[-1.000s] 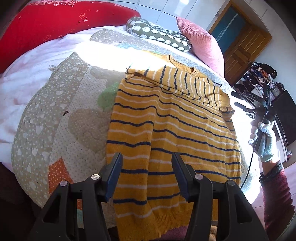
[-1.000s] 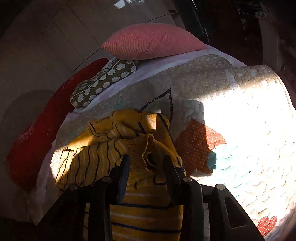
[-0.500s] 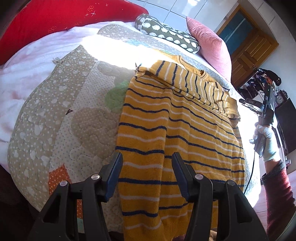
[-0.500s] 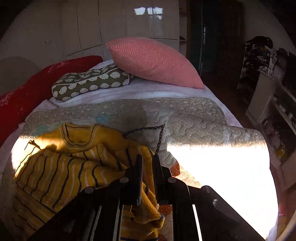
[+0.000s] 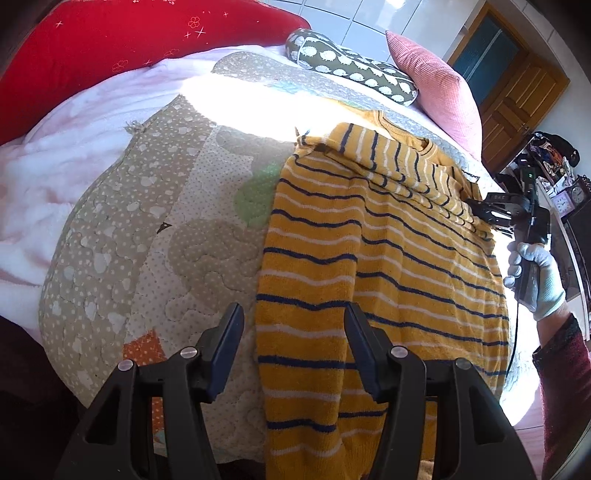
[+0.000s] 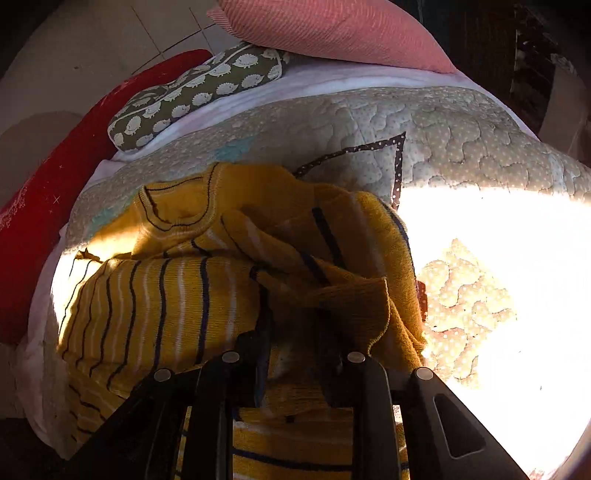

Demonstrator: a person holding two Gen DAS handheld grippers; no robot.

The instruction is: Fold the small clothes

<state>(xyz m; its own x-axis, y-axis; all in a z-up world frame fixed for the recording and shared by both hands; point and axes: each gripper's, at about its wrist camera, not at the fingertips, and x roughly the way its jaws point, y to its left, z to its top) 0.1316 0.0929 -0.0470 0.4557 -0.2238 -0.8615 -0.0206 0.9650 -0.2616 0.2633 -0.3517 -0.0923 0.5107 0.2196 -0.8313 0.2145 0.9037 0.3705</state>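
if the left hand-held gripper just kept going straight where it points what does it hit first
Most likely the yellow striped sweater. The left hand-held gripper is open and empty, and the folded sleeve edge lies between its fingers, spread on the quilt. Depth is unclear, so height above the fabric can't be judged.

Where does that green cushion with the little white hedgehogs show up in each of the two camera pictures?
Left wrist view: the hedgehog cushion lies at top centre, beyond the yellow striped sweater.
Right wrist view: hedgehog cushion at upper left, above the sweater's neckline.
Shared landmark: the pink pillow beside it.
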